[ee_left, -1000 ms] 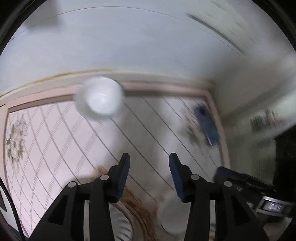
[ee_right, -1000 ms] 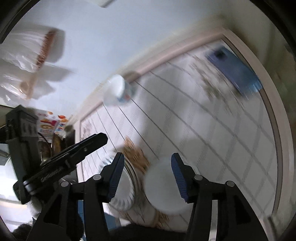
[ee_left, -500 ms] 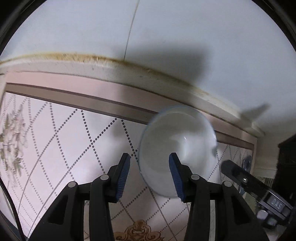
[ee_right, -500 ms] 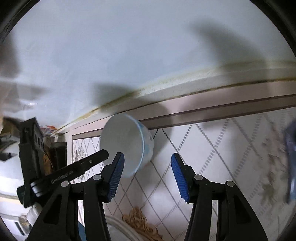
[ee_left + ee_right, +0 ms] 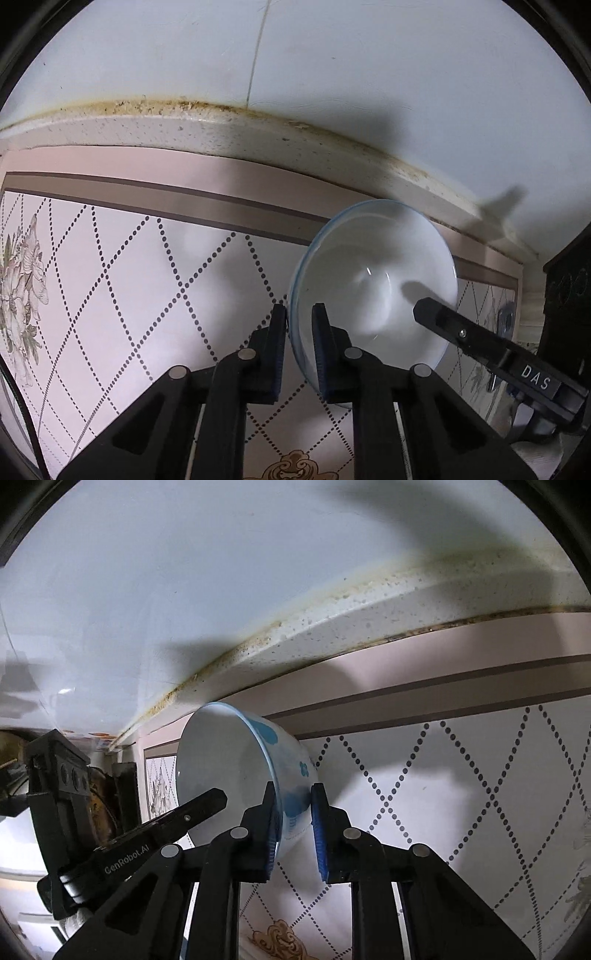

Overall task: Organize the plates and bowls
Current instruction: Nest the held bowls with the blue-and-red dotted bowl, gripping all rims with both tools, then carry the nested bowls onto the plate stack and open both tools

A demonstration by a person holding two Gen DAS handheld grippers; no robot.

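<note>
— Two grippers, one bowl. What did the left wrist view show?

— The left gripper (image 5: 298, 330) had its jaws clenched on the rim of a white bowl (image 5: 373, 280), one blue pad outside the wall, the other inside. The bowl sat just past the fingertips, toward one o'clock of them, tipped so its open mouth faced the camera. Its edge carried a thin blue line.

— And around it?

— The patterned desk (image 5: 129, 288), pale with dotted diamond lines, ran beneath, a flower print at nine o'clock. A pink and brown border band ran across the view beyond the bowl, then a stained white ledge (image 5: 221, 125) and a plain wall (image 5: 369, 55). The right gripper's black finger reached in from four o'clock, its tip over the bowl's far rim.

— Now the right wrist view?

— The right gripper (image 5: 293, 812) was likewise grasping the bowl (image 5: 221, 760), jaws pinched on the wall: left pad inside, right pad against the outside, where blue blotches were painted. The bowl lay toward eleven o'clock of the fingertips, mouth turned to nine o'clock.

— Anything else there?

— The left gripper (image 5: 177, 823) came in from eight o'clock, lettered "GenRobot.AI". The desk (image 5: 461, 794) spread toward three o'clock, the ledge (image 5: 369, 616) above it.
</note>
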